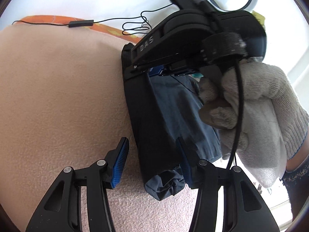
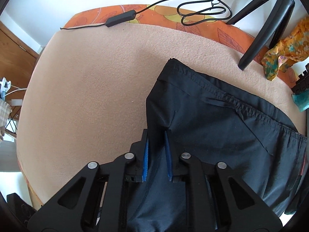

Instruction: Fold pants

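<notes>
Dark navy pants [image 2: 222,127] lie on a beige fleece blanket [image 2: 92,89], waistband toward the far right. My right gripper [image 2: 156,135] is shut on a fold of the pants near their left edge, cloth bunched between the blue pads [image 2: 168,154]. In the left wrist view the pants [image 1: 154,119] hang as a folded strip from the right gripper's body [image 1: 193,38], held by a white-gloved hand [image 1: 251,104]. My left gripper [image 1: 152,145] is open, with the hanging strip between its fingers and a bunched end [image 1: 166,183] near the right finger.
A black cable with an inline box [image 2: 120,20] lies along the blanket's far edge over an orange patterned sheet [image 2: 154,11]. A black tripod leg [image 2: 256,38] stands at the far right beside a colourful cloth [image 2: 285,52]. A wooden door [image 2: 13,58] is at the left.
</notes>
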Motion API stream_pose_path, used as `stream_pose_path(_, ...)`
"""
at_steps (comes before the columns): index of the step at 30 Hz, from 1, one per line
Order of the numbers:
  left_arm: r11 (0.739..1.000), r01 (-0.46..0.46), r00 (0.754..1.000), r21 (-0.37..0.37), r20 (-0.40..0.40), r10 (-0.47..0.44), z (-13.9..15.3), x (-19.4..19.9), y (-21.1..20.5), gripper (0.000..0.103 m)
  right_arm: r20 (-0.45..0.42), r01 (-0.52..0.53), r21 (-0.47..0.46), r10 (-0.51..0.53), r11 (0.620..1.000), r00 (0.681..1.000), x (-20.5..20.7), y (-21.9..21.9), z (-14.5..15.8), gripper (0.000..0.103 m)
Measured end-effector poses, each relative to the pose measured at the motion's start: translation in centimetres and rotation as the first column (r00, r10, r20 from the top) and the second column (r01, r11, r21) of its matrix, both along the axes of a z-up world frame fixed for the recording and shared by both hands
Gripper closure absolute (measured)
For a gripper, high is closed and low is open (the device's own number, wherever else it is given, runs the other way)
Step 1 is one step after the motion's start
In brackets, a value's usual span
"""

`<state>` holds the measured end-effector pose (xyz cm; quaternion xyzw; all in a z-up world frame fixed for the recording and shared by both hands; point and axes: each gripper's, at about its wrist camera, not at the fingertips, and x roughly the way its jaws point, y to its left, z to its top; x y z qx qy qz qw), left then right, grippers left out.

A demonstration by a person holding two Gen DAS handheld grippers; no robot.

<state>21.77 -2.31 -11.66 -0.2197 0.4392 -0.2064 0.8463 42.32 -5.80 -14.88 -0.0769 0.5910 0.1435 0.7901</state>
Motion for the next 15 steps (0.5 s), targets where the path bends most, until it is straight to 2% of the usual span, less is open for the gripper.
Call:
stream_pose_path(4,0.999,0.025,1.0,-0.039,-0.007,-0.026,-0.9,-0.2,-0.5,0.058,0.023,0.037,0.111,-0.04,0.993,0.999,-0.8,-2.3,1.1,0.095)
stream_pose_path(6,0.997,0.061,0.998,-0.045,0.027,-0.059,-0.5,-0.3,-1.1,0.076,0.039,0.051,0.171,-0.058,0.984,0.998,-1.4,-3.6,1.9,0.096)
stream_pose_path(9,0.995,0.1,0.991,-0.03,0.091,-0.097,1.0,-0.4,-2.1,0.078,0.068,0.065,0.253,-0.085,0.965,0.994,-2.1,-5.7,3.6,0.096)
stream_pose_path(13,0.984,0.164,0.978,-0.065,0.141,-0.153,2.8,-0.2,-3.7,0.078,0.101,0.089,0.334,-0.13,0.938,0.986,-3.0,-8.6,6.1,0.097)
stream_pose_path(15,0.979,0.187,0.973,-0.085,0.151,-0.173,3.6,-0.5,-4.3,0.072,0.128,0.092,0.352,-0.145,0.932,0.981,-3.7,-10.3,7.5,0.097)
